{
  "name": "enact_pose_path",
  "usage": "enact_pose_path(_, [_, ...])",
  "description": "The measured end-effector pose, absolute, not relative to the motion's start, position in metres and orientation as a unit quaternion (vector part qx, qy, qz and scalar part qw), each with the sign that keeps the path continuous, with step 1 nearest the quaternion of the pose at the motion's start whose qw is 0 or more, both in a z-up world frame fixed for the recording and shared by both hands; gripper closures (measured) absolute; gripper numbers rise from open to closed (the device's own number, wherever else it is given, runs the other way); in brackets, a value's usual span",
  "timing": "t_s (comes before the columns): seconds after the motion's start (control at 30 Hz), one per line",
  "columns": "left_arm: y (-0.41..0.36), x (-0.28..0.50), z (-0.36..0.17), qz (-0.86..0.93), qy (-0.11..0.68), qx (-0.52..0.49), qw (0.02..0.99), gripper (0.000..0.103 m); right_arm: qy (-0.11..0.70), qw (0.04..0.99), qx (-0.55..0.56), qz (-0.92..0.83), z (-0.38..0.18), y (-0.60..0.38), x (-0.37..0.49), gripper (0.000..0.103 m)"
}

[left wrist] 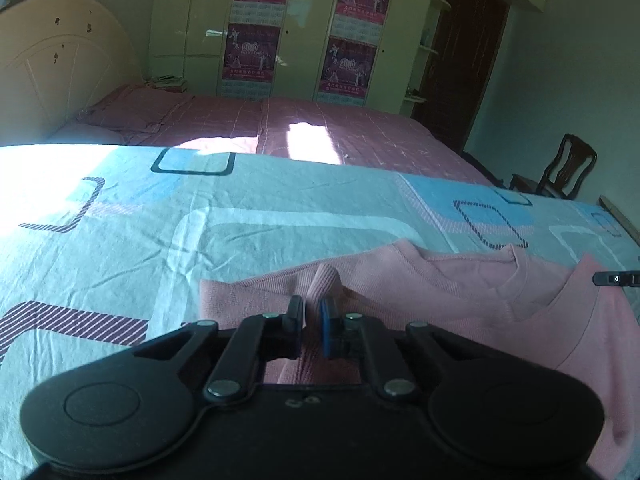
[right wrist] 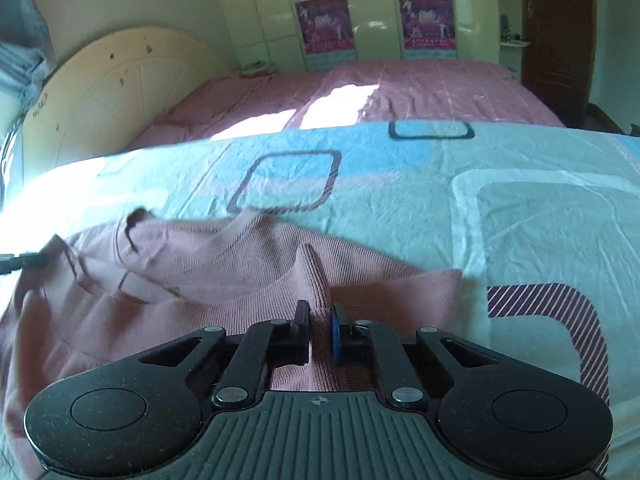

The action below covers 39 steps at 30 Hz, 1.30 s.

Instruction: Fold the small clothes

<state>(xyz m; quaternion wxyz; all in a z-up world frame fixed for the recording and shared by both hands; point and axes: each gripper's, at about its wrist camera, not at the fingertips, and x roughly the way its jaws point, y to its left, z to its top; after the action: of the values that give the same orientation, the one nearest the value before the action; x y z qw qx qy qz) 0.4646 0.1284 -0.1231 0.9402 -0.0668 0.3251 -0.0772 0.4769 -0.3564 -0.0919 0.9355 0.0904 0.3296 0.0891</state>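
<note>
Left gripper clenched on a pinched ridge of the pink top | right gripper likewise pinches its fabric | top lies ahead of both on the blue patterned bedsheet.

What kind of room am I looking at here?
Most likely a bedroom: a cream arched wooden headboard stands at a bed under a pink checked bedspread, and tall pale wardrobe doors with calendar posters line the far wall.
</note>
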Motion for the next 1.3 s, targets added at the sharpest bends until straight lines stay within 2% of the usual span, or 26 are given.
enact_pose_path(0.17, [0.13, 0.473, -0.109, -0.02, 0.273, -0.091, 0.958, 0.094, 0.286, 0.95, 0.123, 0.033, -0.079, -0.366, 0.481, 0.094])
enact_pose_path(0.2, [0.128, 0.477, -0.113, -0.001, 0.273, -0.088, 0.958, 0.103, 0.29, 0.948, 0.129, 0.022, -0.083, -0.366, 0.485, 0.094])
enact_pose_path(0.4, [0.118, 0.491, -0.15, 0.04, 0.327, -0.047, 0.943, 0.103, 0.337, 0.933, 0.123, -0.028, -0.121, -0.366, 0.5, 0.094])
enact_pose_path(0.5, [0.122, 0.486, -0.153, 0.015, 0.334, -0.075, 0.94, 0.101, 0.334, 0.932, 0.141, -0.023, -0.119, -0.37, 0.497, 0.093])
enact_pose_path(0.57, [0.122, 0.485, -0.149, 0.002, 0.34, -0.075, 0.937, 0.091, 0.33, 0.931, 0.152, -0.014, -0.113, -0.374, 0.492, 0.09])
enact_pose_path(0.6, [0.121, 0.483, -0.145, -0.006, 0.341, -0.08, 0.937, 0.08, 0.331, 0.931, 0.155, -0.011, -0.111, -0.376, 0.49, 0.078])
enact_pose_path(0.63, [0.121, 0.482, -0.142, -0.015, 0.338, -0.082, 0.937, 0.074, 0.33, 0.931, 0.156, -0.009, -0.109, -0.378, 0.488, 0.07])
enact_pose_path(0.67, [0.121, 0.482, -0.139, -0.023, 0.336, -0.081, 0.938, 0.07, 0.327, 0.932, 0.155, -0.006, -0.106, -0.379, 0.484, 0.056])
enact_pose_path(0.73, [0.118, 0.485, -0.134, -0.03, 0.333, -0.075, 0.94, 0.043, 0.327, 0.933, 0.148, -0.005, -0.104, -0.378, 0.482, 0.054])
enact_pose_path(0.77, [0.116, 0.486, -0.134, -0.034, 0.333, -0.072, 0.94, 0.04, 0.329, 0.932, 0.15, -0.003, -0.103, -0.378, 0.481, 0.054])
enact_pose_path(0.87, [0.108, 0.494, -0.139, -0.04, 0.345, -0.061, 0.936, 0.043, 0.321, 0.934, 0.156, -0.018, -0.101, -0.38, 0.476, 0.054])
enact_pose_path(0.9, [0.105, 0.499, -0.145, -0.039, 0.363, -0.056, 0.929, 0.051, 0.316, 0.935, 0.16, -0.019, -0.1, -0.38, 0.474, 0.054])
enact_pose_path(0.93, [0.103, 0.503, -0.151, -0.043, 0.379, -0.053, 0.923, 0.064, 0.319, 0.934, 0.159, -0.016, -0.1, -0.379, 0.474, 0.054])
enact_pose_path(0.97, [0.1, 0.507, -0.157, -0.041, 0.393, -0.046, 0.917, 0.069, 0.328, 0.932, 0.152, -0.014, -0.101, -0.376, 0.475, 0.054])
enact_pose_path(1.1, [0.09, 0.497, -0.158, -0.02, 0.366, -0.019, 0.93, 0.095, 0.353, 0.929, 0.107, -0.008, -0.112, -0.359, 0.476, 0.055])
enact_pose_path(1.13, [0.089, 0.492, -0.156, -0.014, 0.352, -0.013, 0.936, 0.095, 0.354, 0.93, 0.104, -0.002, -0.113, -0.356, 0.476, 0.057])
enact_pose_path(1.17, [0.088, 0.486, -0.153, -0.004, 0.336, -0.006, 0.942, 0.095, 0.355, 0.93, 0.098, 0.004, -0.115, -0.352, 0.475, 0.071])
enact_pose_path(1.2, [0.087, 0.481, -0.151, 0.005, 0.321, 0.0, 0.947, 0.095, 0.352, 0.931, 0.093, 0.002, -0.114, -0.349, 0.474, 0.075])
enact_pose_path(1.3, [0.093, 0.483, -0.162, 0.041, 0.33, 0.001, 0.943, 0.095, 0.34, 0.938, 0.063, -0.017, -0.118, -0.344, 0.472, 0.075])
